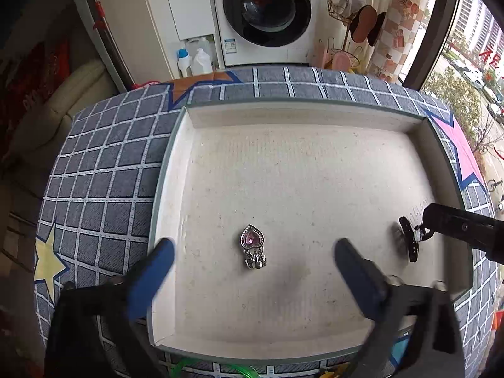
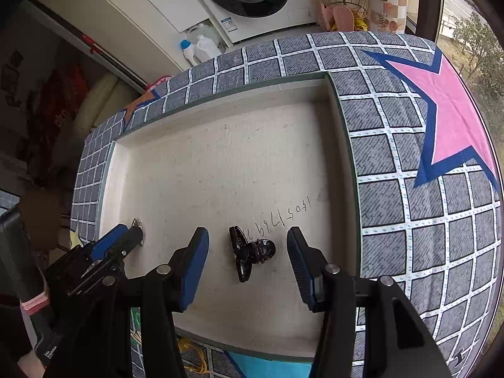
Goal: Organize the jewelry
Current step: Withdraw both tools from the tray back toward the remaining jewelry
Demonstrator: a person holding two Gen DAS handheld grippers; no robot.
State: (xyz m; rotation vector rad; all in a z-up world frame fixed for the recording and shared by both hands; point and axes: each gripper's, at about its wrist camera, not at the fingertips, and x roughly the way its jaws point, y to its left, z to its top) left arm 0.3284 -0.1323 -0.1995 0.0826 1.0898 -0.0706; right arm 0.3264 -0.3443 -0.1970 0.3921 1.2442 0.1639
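Straddling the heart pendant (image 1: pixel 253 245) and black clip (image 2: pixel 249 252), left gripper (image 1: pixel 252 271) and right gripper (image 2: pixel 249 264) stand spread wide, empty.

There is one shallow tray (image 1: pixel 176 170) with a white inside. In it lie two pieces of jewelry: one silver clip with a pink heart stone (image 1: pixel 253 245) and one black clip (image 2: pixel 249 253). One line of handwritten digits (image 2: pixel 277 220) is on the tray floor. Two hand-held grippers are seen, the left hand-held gripper (image 1: pixel 253 275) and the right hand-held gripper (image 2: pixel 249 263), each with two blue fingers. The checked cloth (image 2: pixel 393 201) shows three stars: one pink, one yellow, one orange. Behind stand one washing machine (image 1: pixel 266 12) and two plastic bottles (image 1: pixel 193 60).
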